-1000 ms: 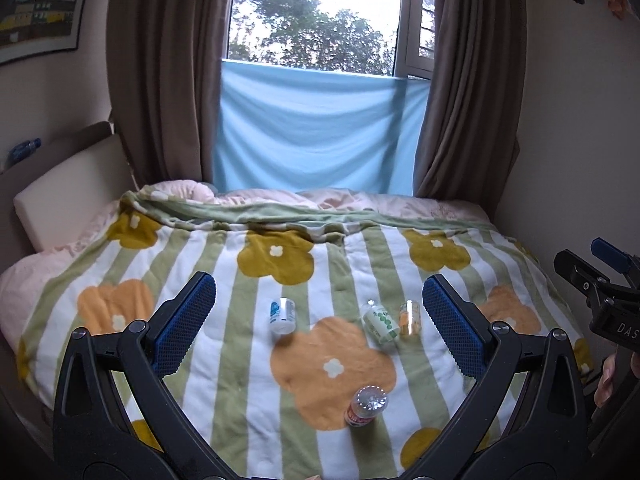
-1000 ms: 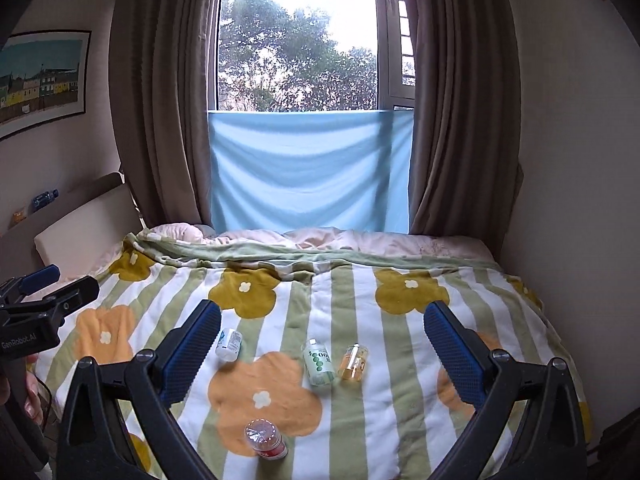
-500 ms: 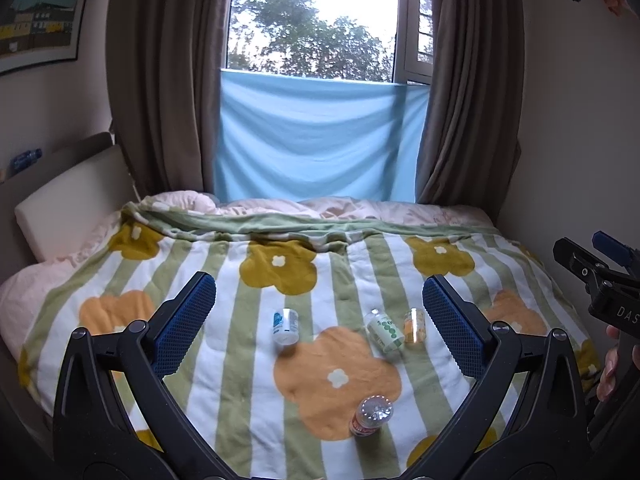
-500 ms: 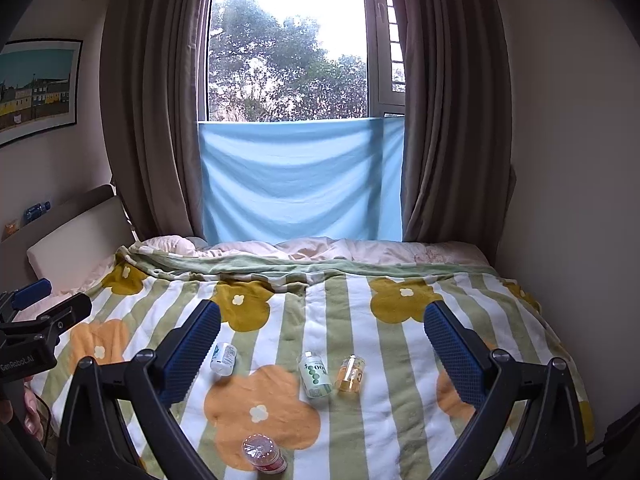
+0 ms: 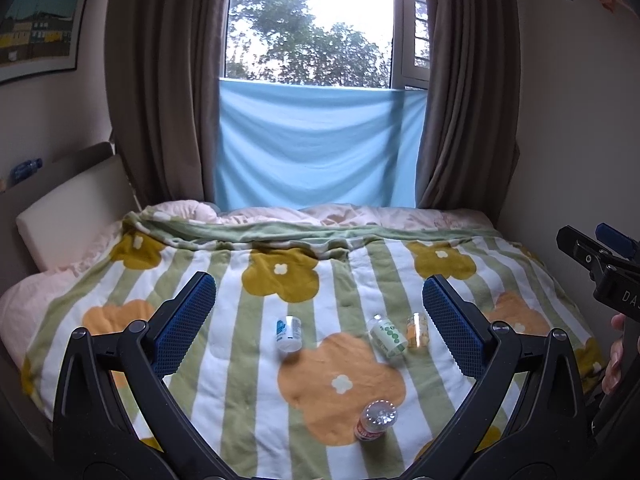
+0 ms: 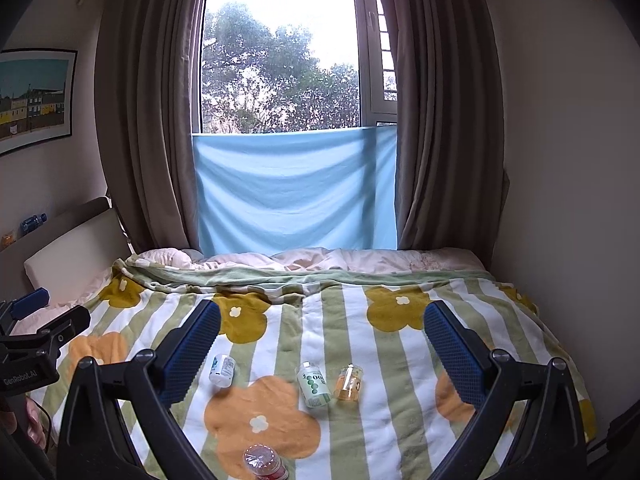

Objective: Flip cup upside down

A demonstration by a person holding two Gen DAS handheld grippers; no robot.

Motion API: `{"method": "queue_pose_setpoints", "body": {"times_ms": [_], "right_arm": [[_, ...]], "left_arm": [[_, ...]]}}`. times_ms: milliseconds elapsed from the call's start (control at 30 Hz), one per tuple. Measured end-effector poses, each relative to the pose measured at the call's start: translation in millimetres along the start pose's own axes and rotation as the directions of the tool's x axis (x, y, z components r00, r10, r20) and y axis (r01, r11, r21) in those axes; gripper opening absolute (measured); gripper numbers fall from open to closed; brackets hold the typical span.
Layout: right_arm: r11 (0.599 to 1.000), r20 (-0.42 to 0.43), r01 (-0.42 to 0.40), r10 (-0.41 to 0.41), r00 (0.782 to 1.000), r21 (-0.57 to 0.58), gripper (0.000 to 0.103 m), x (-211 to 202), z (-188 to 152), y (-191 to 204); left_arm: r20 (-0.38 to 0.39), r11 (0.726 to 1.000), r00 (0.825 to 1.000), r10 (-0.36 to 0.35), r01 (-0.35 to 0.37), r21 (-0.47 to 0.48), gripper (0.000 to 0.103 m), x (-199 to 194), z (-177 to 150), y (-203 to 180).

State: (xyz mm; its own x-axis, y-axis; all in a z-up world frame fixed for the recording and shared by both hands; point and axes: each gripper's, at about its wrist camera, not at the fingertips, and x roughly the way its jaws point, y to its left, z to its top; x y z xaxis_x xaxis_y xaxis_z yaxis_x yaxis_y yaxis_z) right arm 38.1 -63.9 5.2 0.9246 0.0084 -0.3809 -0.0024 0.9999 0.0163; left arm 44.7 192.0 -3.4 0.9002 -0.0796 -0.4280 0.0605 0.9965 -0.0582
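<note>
A small clear cup with orange print [image 5: 417, 330] [image 6: 349, 382] lies on the flowered bedspread [image 5: 240, 360], right of a white bottle with green dots [image 5: 387, 336] [image 6: 313, 384]. A white cup with blue print [image 5: 289, 333] [image 6: 221, 369] stands further left. A clear bottle with a red label [image 5: 375, 420] [image 6: 265, 462] is nearest. My left gripper [image 5: 319, 304] is open and empty, held high above the bed. My right gripper [image 6: 322, 332] is open and empty too, also well back from the objects.
The bed fills the room between a headboard cushion [image 5: 68, 212] on the left and the wall [image 6: 568, 200] on the right. Brown curtains [image 5: 160, 80] and a blue cloth [image 5: 316, 148] hang at the window behind. Folded pink bedding [image 6: 304, 258] lies at the far edge.
Both grippers have tilted upward and drawn back a little, so the bed and objects sit lower in both views. Nothing on the bed has moved.
</note>
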Motion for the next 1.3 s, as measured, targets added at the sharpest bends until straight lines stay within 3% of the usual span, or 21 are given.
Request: {"method": "queue_pose_setpoints", "body": {"times_ms": [733, 1300], "right_arm": [[1.0, 0.023, -0.01, 0.01, 1.0, 0.011, 0.101, -3, 8, 9], [1.0, 0.025, -0.012, 0.012, 1.0, 0.011, 0.101, -3, 7, 9]], "left_arm": [[0.018, 1.0, 1.0, 0.01, -0.01, 0.012, 0.103, -5, 4, 7], [0.038, 0.998, 0.997, 0.061, -0.062, 0.032, 0.103, -11, 2, 12]]}}
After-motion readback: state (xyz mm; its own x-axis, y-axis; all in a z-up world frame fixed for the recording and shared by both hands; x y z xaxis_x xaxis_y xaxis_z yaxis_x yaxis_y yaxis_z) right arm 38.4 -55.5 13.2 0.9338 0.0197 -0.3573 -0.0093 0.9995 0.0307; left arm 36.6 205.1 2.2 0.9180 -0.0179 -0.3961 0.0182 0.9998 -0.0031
